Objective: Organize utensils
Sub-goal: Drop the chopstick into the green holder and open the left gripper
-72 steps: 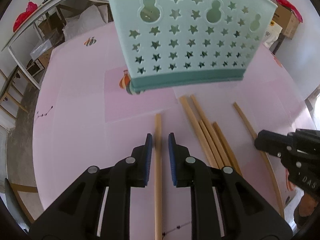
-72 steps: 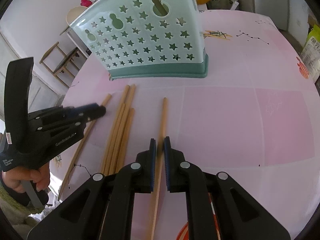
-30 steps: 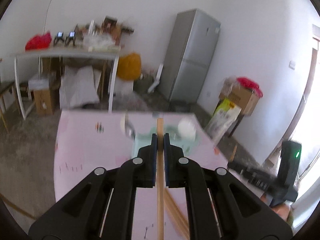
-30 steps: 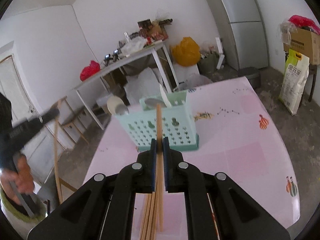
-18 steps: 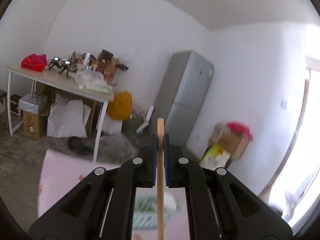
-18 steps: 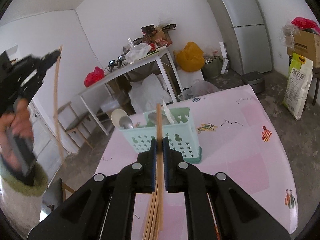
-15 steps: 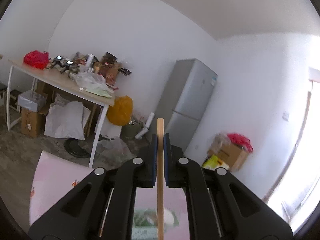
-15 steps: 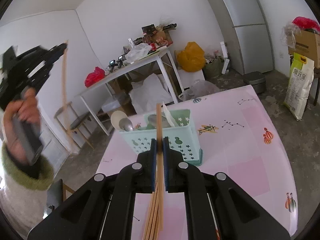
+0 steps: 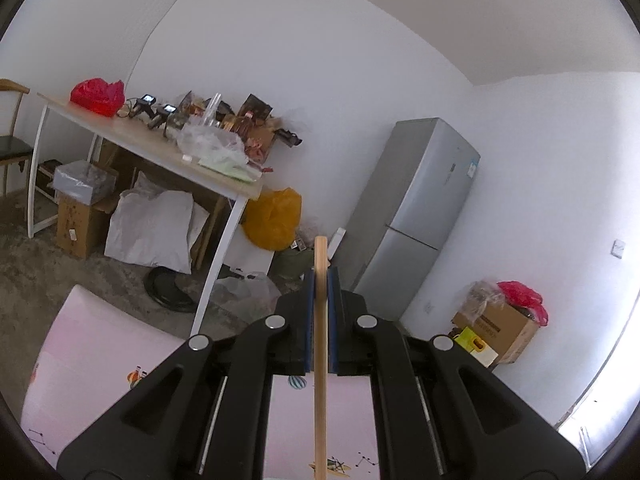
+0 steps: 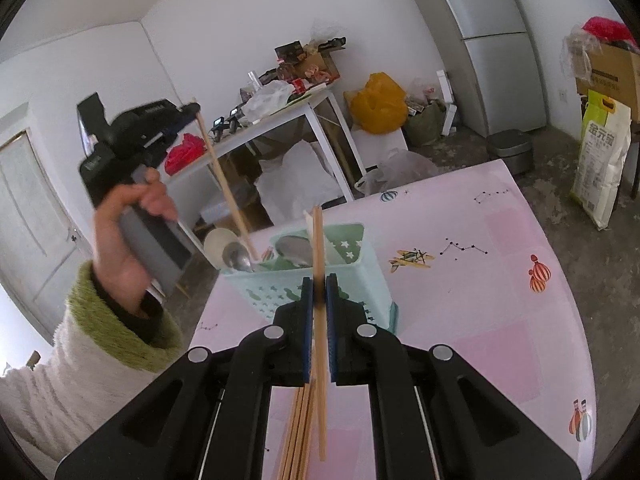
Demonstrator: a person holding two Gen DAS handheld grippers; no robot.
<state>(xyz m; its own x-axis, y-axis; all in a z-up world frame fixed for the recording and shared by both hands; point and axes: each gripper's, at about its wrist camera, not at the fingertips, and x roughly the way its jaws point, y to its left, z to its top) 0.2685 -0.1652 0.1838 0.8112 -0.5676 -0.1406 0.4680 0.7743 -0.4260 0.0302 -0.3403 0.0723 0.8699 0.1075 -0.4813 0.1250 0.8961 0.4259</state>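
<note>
— Gripping one chopstick apiece, aren't we? Our left gripper [image 9: 319, 322] has its blue pads clamped on a wooden chopstick [image 9: 320, 380], and in the right wrist view that same stick [image 10: 226, 188] slants down with its lower tip at the left end of the mint basket [image 10: 360, 280], beside a metal spoon [image 10: 237, 258]. Whether the tip is inside the rim yet, we cannot tell

— And our right gripper [image 10: 319, 320] is pinched shut on a second chopstick [image 10: 318, 248], held nearly upright in front of the basket, its top end level with the rim

— So what is done? We see spoons already standing in the basket, with a pale ladle [image 10: 220, 242] at its left end

— What is left, we judge, is most of the chopsticks: both held ones must go in, and a loose bundle of chopsticks [image 10: 298, 432] lies on the pink table [image 10: 500, 300] below our right gripper

— Then we are somewhere in the middle, with several trips ahead of us
</note>
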